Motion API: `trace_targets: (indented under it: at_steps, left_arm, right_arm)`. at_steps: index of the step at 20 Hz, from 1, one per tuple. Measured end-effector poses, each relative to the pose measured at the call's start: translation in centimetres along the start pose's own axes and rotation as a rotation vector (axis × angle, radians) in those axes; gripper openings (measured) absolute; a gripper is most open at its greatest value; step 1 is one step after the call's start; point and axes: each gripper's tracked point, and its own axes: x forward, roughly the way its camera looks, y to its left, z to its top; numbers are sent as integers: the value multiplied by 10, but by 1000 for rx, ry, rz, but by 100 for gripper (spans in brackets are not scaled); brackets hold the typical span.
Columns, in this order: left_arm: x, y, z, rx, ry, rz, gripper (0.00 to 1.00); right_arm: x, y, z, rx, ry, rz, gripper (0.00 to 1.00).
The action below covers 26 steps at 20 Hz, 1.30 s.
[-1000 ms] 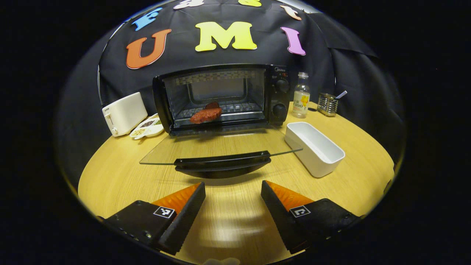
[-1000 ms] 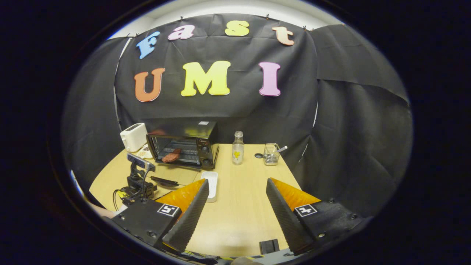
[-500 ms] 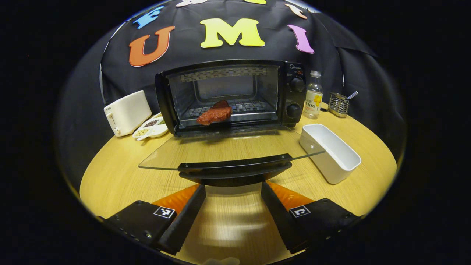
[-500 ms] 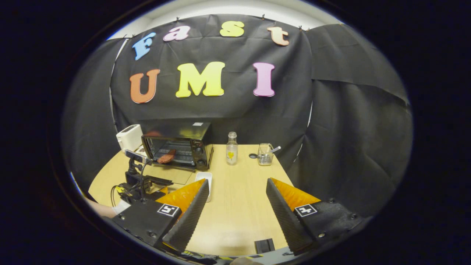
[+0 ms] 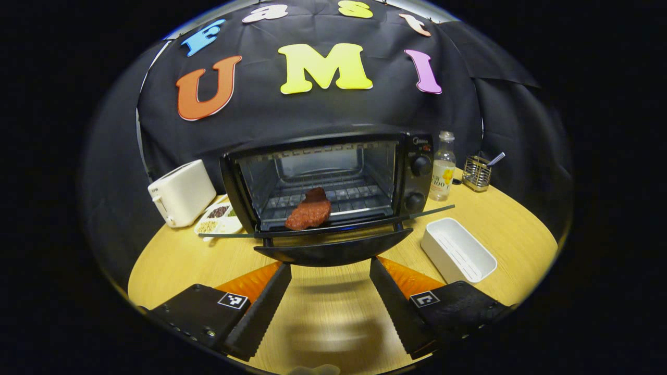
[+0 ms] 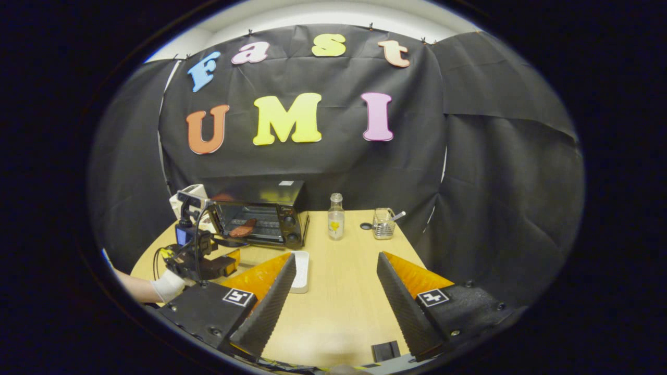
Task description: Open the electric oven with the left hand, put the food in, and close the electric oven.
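Observation:
The black electric oven (image 5: pixel 333 172) stands at the back of the round wooden table with its glass door (image 5: pixel 325 232) swung down, seen almost edge-on. A reddish-brown piece of food (image 5: pixel 308 213) lies on the rack inside. The door's black handle (image 5: pixel 333 252) sits just above and between the tips of my left gripper (image 5: pixel 330 268), which is open and holds nothing. In the right gripper view a gloved hand (image 6: pixel 167 285) holds that gripper (image 6: pixel 203 260) in front of the oven (image 6: pixel 260 213). My right gripper (image 6: pixel 336 265) hangs open over the table's near side, empty.
A white toaster (image 5: pixel 181 192) and a divided dish of seeds (image 5: pixel 219 224) stand left of the oven. To its right are a bottle (image 5: pixel 443 166), a wire holder with a spoon (image 5: pixel 478 172), and nearer, an empty white rectangular dish (image 5: pixel 457 250).
My left gripper has moved in and dropped lower, so the door handle now sits right at its fingertips and the glass shows edge-on instead of from above. The right gripper has barely shifted.

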Motion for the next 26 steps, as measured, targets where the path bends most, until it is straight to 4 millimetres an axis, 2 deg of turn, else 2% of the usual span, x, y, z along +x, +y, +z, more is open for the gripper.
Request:
trace_targets:
  at_steps: [3, 5, 6, 12, 16, 18, 21, 23, 26]
  left_arm:
    - [14, 7, 31, 14, -38, 5, 97]
    - [20, 11, 40, 13, -41, 12, 97]
    - [22, 9, 43, 6, -47, 5, 97]
    - [17, 6, 37, -34, -41, 9, 97]
    - [-5, 5, 36, -38, -56, 23, 97]
    - [-24, 3, 44, -52, -81, 27, 97]
    - [-64, 1, 69, -69, -152, 42, 97]
    - [-100, 3, 84, -77, -201, 65, 97]
    - [-166, 6, 104, -87, -276, 107, 97]
  right_arm:
    - [1, -1, 0, 4, -3, 0, 99]
    - [1, -4, 1, 5, -4, -4, 96]
    - [1, -6, 3, 5, -7, -7, 99]
    - [1, -12, 9, 0, -14, -9, 99]
    - [-2, -5, 11, -9, -21, 23, 99]
    - [-6, 0, 15, -11, -34, 51, 99]
    - [-14, 6, 20, -18, -64, 100, 99]
    - [-23, 7, 25, -33, -91, 132, 99]
    - [-37, 3, 32, -57, -129, 177, 99]
